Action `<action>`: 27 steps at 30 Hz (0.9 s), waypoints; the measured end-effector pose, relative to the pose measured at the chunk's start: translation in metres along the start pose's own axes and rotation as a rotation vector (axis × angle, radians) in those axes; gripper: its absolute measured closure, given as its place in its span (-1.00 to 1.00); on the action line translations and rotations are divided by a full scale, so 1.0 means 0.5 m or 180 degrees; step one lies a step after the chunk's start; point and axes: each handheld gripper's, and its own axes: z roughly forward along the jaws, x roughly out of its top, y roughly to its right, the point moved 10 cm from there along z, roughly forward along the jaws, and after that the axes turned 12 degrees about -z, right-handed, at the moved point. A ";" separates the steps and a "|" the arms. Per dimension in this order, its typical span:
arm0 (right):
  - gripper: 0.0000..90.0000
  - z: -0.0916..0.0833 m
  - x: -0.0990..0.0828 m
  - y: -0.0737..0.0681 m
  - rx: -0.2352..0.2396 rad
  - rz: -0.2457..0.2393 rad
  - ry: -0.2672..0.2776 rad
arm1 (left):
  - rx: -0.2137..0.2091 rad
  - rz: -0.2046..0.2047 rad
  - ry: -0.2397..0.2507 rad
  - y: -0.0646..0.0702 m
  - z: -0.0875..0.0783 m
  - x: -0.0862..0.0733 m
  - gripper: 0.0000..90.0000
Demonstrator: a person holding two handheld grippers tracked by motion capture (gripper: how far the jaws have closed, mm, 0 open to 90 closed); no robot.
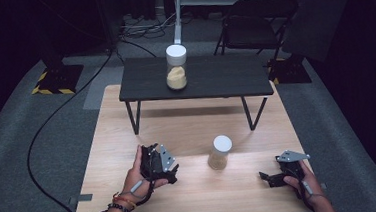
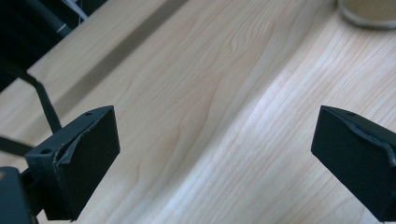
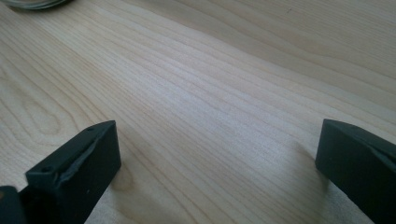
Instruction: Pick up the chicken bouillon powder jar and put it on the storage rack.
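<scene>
Two clear jars with white lids and pale yellowish filling sit in the high view: one jar (image 1: 176, 66) on the small black raised table (image 1: 234, 77) at upper centre of the frame, the other, a shorter white-lidded jar (image 1: 221, 152), standing upright on the light wooden tabletop (image 1: 187, 126) at lower centre, between the two grippers.

Left gripper (image 1: 156, 161) rests at lower left of the high view, held in the person's left hand (image 1: 137, 179), jaws wide apart with nothing between them; the left gripper view has bare wood between the jaws and the near jar's base (image 2: 369, 11) at the upper right corner, well apart from the jaws.

Right gripper (image 1: 276, 176) sits at lower right of the high view in the right hand (image 1: 301, 183), jaws also spread and empty; the right gripper view has the jar's bottom edge (image 3: 35, 3) at the upper left corner.

Progress, as a judgement: nothing grasped yet, so work looks to be at the start or between steps. Far jar appears already placed on the black table. Near jar is untouched, likely the one to pick next. Left to do: approach, close on it, lift, move it.
</scene>
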 end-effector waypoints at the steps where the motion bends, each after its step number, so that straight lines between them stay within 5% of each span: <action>1: -1.00 0.000 0.000 0.000 0.0000 0.0000 0.0000 | -0.0009 -0.0049 -0.0022 -0.002 0.000 -0.005 -0.97; 20: -1.00 0.000 0.000 0.000 -0.0001 0.0001 0.0000 | -0.0032 -0.0643 -0.0392 -0.056 0.002 -0.096 -0.95; 27: -1.00 0.000 0.000 0.000 -0.0001 -0.0001 0.0001 | -0.0244 -0.1041 -0.0425 -0.081 0.001 -0.120 -0.95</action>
